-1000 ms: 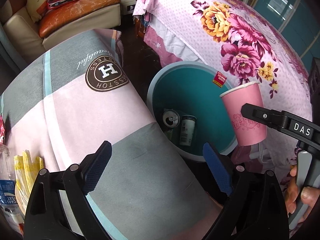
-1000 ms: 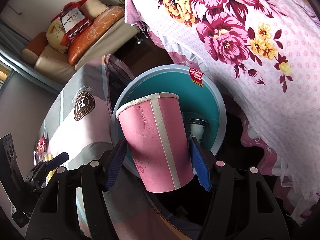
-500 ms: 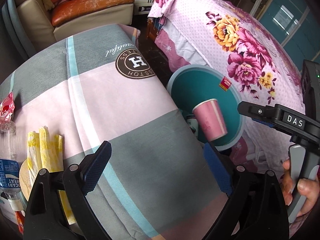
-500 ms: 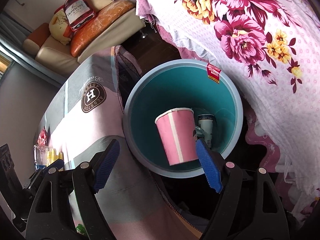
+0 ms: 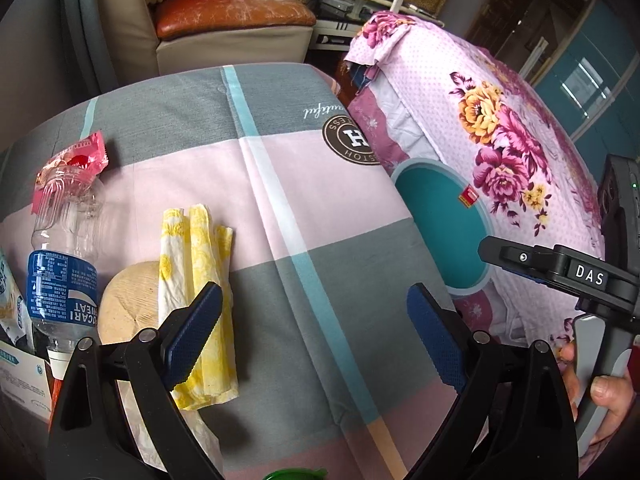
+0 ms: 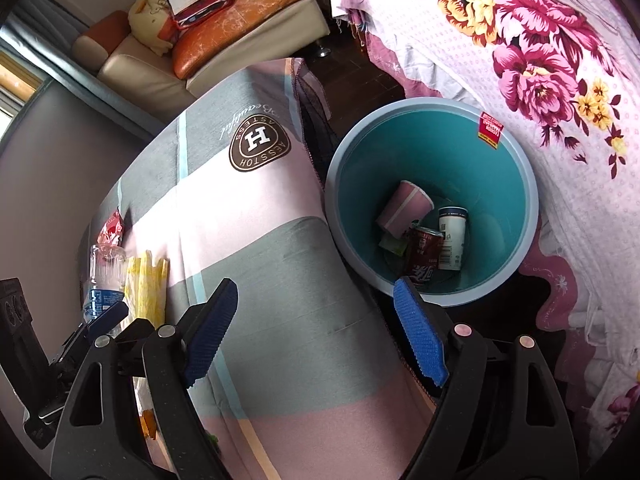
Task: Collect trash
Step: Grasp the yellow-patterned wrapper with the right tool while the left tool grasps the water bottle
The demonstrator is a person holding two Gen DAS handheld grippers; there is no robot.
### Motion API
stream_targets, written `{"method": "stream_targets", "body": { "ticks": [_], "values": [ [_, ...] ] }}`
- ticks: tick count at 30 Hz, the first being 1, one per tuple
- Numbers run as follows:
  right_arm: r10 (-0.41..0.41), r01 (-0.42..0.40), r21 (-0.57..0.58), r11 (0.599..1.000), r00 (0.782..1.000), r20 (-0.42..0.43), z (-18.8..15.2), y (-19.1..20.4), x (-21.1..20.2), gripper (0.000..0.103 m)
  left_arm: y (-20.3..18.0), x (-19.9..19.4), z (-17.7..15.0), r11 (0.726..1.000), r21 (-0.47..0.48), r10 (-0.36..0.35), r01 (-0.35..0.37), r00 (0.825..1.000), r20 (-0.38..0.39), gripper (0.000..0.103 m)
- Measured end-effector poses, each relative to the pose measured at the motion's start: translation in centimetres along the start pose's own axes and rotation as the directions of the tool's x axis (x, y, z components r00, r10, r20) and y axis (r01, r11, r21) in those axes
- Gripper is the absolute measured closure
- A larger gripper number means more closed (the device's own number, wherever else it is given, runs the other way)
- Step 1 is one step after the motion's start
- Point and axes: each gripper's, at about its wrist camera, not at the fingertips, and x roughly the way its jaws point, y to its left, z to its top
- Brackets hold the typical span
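Note:
A teal trash bin (image 6: 516, 184) stands on the floor between the covered table and the floral bed; it also shows in the left wrist view (image 5: 432, 216). Inside lie a pink paper cup (image 6: 404, 208), a red can (image 6: 424, 252) and a white can (image 6: 450, 236). My right gripper (image 6: 316, 332) is open and empty above the table edge beside the bin. My left gripper (image 5: 316, 332) is open and empty over the table, next to a yellow-white napkin (image 5: 196, 280), a clear plastic bottle (image 5: 64, 264), a red wrapper (image 5: 76, 160) and a tan round thing (image 5: 128, 304).
The table wears a grey-pink checked cloth (image 5: 304, 200). A floral bedspread (image 6: 540, 60) is to the right. A sofa with cushions (image 6: 224, 36) is at the back. A carton (image 5: 20, 380) sits at the table's left edge. A green object (image 5: 292, 474) peeks at the bottom.
My right gripper opened and let go of the pink cup, which fell into the bin. My left gripper swung left over the table toward the napkin and bottle.

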Motion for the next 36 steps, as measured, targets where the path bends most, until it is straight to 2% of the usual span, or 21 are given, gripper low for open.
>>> {"method": "stream_targets", "body": {
  "ticks": [9,19,25,33,36],
  "values": [
    [0.028,-0.038,-0.117,0.992,0.996,-0.087,-2.6,7.7,2.5,0.027,7.4,-3.9,-1.5,0.994,-0.101,0.05,-0.043,0.997,0.066,0.009],
    [0.062,-0.109,-0.219,0.97,0.975,-0.212,-4.9,15.2,7.1,0.026,13.7,-5.8,-2.9,0.978,-0.193,0.092,-0.075,0.992,0.085,0.008],
    [0.082,-0.135,-0.231,0.964,0.971,-0.223,-4.8,17.4,8.8,0.026,16.6,-5.9,-3.2,0.967,-0.242,0.106,-0.083,0.991,0.085,0.008],
    [0.11,-0.159,-0.201,0.967,0.966,-0.235,-4.3,18.1,10.8,0.027,18.9,-5.7,-3.0,0.959,-0.268,0.115,-0.091,0.99,0.076,0.008],
    [0.107,-0.159,-0.213,0.964,0.966,-0.235,-4.4,18.5,11.2,0.039,19.2,-5.3,-2.7,0.959,-0.266,0.119,-0.096,0.99,0.07,0.008]
  ]
}}
